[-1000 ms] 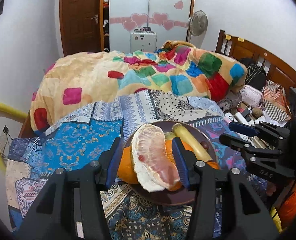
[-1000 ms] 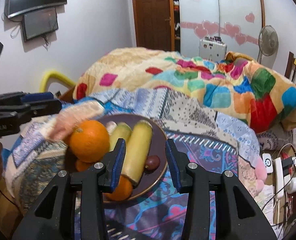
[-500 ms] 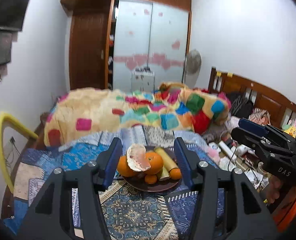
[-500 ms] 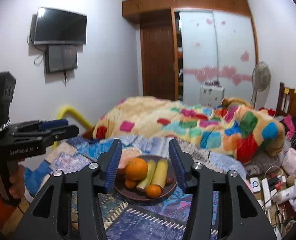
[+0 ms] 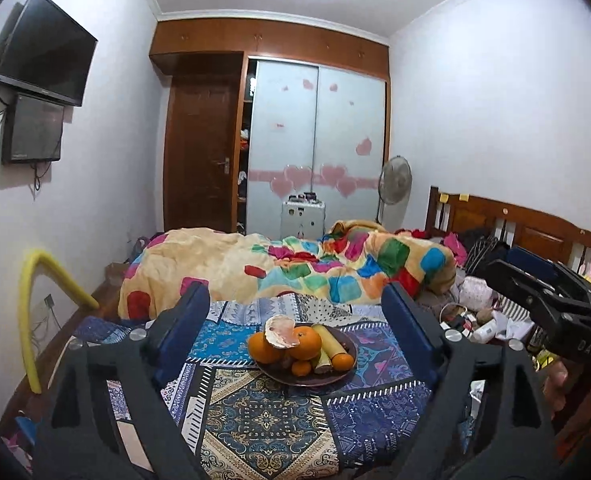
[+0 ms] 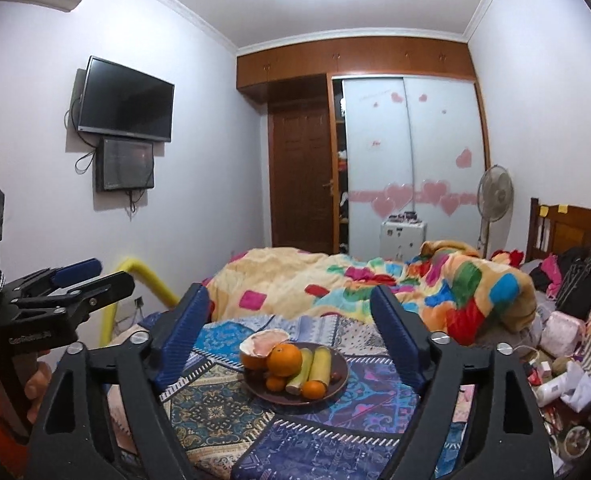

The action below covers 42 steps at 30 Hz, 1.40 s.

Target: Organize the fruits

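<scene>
A dark round plate (image 5: 349, 370) rests on the patterned bedspread (image 5: 255, 420) and carries the fruit. On it are large oranges (image 5: 306, 342), a peeled pomelo piece (image 5: 281, 330) lying on top of them, yellow-green stalk pieces (image 5: 329, 342) and small oranges (image 5: 342, 361). My left gripper (image 5: 293, 296) is held back from the plate, its jaws opening with nothing between them. In the right wrist view the same plate (image 6: 341, 384), orange (image 6: 284, 359) and pomelo piece (image 6: 265, 344) lie well ahead of my right gripper (image 6: 288, 296), whose jaws are also opening and empty.
A crumpled colourful quilt (image 5: 295, 268) lies behind the plate. A wooden headboard (image 5: 515, 224) and a heap of bags and small items (image 6: 567, 364) take up the right side. A yellow padded rail (image 5: 35, 300) stands at the left. A hand (image 6: 35, 384) holds the left gripper's handle.
Both grippers have drawn back and up from the plate and their jaws have widened. The pomelo piece that stood between the left jaws now lies on the oranges.
</scene>
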Each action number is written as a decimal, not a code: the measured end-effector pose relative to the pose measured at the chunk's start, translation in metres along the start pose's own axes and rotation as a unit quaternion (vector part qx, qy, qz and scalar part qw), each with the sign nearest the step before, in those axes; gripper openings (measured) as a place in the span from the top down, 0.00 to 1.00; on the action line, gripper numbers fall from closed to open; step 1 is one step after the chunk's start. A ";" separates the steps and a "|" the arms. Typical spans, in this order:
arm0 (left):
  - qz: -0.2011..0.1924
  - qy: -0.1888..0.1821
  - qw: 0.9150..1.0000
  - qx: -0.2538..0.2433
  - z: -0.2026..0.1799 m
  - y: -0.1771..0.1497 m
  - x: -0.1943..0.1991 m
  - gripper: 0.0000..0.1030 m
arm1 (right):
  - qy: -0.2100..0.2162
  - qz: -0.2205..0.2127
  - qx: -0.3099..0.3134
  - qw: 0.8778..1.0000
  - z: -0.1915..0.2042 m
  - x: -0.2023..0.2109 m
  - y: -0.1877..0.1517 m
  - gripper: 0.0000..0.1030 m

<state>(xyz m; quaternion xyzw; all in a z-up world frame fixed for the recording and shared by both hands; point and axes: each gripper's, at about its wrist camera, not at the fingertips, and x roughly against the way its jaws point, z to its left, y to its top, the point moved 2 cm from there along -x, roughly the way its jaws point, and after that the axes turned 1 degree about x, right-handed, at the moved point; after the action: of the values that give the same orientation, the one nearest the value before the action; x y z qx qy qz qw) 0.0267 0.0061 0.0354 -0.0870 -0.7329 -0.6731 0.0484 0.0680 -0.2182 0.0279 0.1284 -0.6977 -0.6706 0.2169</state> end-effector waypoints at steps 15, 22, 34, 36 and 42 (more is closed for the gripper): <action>-0.022 0.018 1.000 -0.012 -0.007 -0.006 0.018 0.01 | -0.025 -0.023 -0.005 0.999 0.003 0.023 -0.006 0.00; -0.022 0.019 0.999 -0.013 -0.009 -0.007 0.019 0.00 | -0.027 -0.026 -0.003 0.999 0.005 0.024 -0.007 0.00; -0.022 0.019 0.999 -0.014 -0.013 -0.007 0.018 0.00 | -0.026 -0.026 -0.003 0.999 0.008 0.027 -0.009 0.00; -0.021 0.019 0.999 -0.015 -0.013 -0.007 0.018 0.00 | -0.026 -0.025 -0.002 0.999 0.008 0.027 -0.009 0.00; -0.017 0.020 1.000 -0.014 -0.014 -0.007 0.015 0.00 | -0.026 -0.025 -0.002 0.999 0.009 0.028 -0.010 0.00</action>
<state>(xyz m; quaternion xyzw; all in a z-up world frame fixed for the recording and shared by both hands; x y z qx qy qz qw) 0.0100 -0.0077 0.0321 -0.0612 -0.7236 -0.6857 0.0503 0.0387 -0.2244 0.0220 0.1276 -0.6983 -0.6803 0.1824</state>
